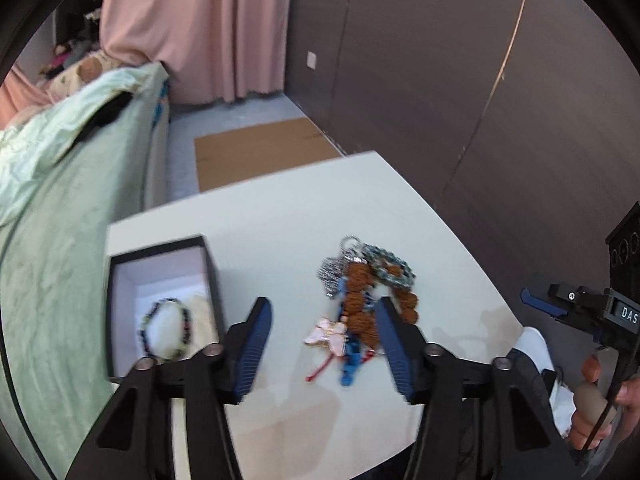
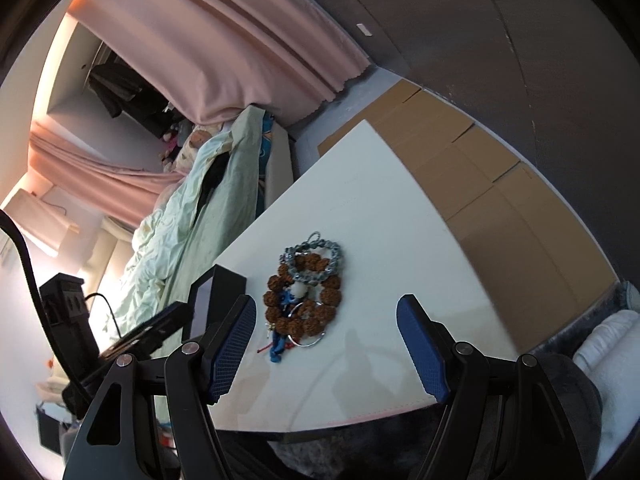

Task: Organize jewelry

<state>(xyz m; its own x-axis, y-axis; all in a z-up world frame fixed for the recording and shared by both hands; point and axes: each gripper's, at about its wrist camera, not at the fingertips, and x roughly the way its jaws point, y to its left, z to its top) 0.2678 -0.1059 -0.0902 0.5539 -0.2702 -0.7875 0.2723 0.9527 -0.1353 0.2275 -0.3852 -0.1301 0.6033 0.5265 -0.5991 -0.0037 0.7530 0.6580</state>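
Dim, motion-blurred fisheye frames — bright glare left.

A white bench [image 1: 280,216] stands beside a bed [image 1: 60,208] draped in pale green bedding, with pink curtains [image 1: 192,28] hanging behind, flattened cardboard [image 1: 260,152] on the floor and a dark wall [image 1: 440,60] alongside.

Brown-beaded bracelet [image 1: 362,300], grey-blue chain [image 1: 390,266], pink charm [image 1: 326,332] ahead; black box [image 1: 160,300], white lining, left of fingers.
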